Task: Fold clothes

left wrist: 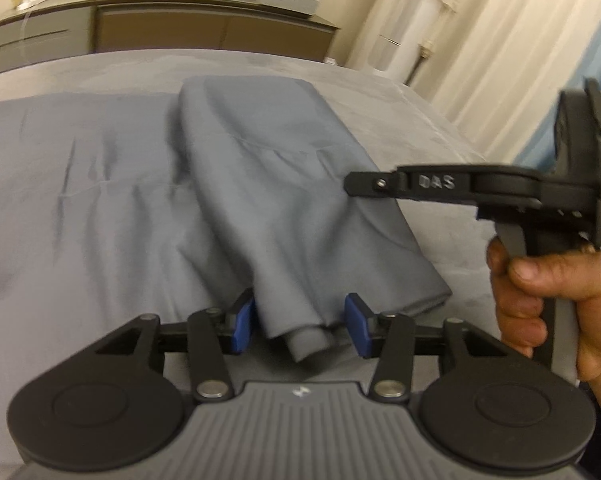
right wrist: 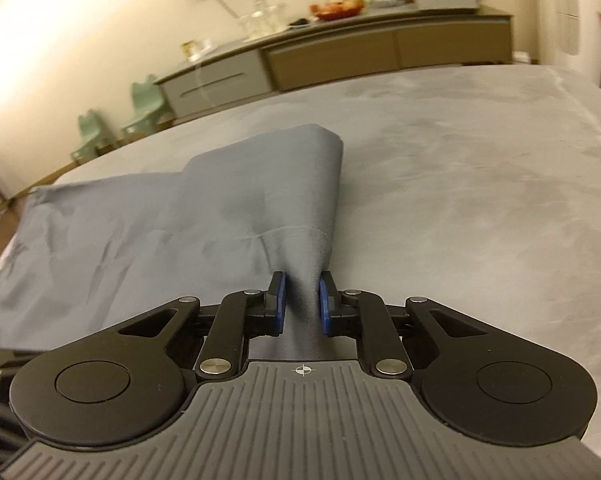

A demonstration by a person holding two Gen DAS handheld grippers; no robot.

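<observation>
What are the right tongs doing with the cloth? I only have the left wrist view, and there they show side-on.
Observer: In the right wrist view, the right tongs are shut on a gathered bunch of the grey cloth. Both blue pads press on it.
Operator: Where does the cloth end on the left? It runs out of my picture.
Observer: Its far left corner lies flat, close to the edge of the bed.
Operator: Anything beyond that edge?
Observer: Two small green chairs stand on the floor near the wall.
</observation>
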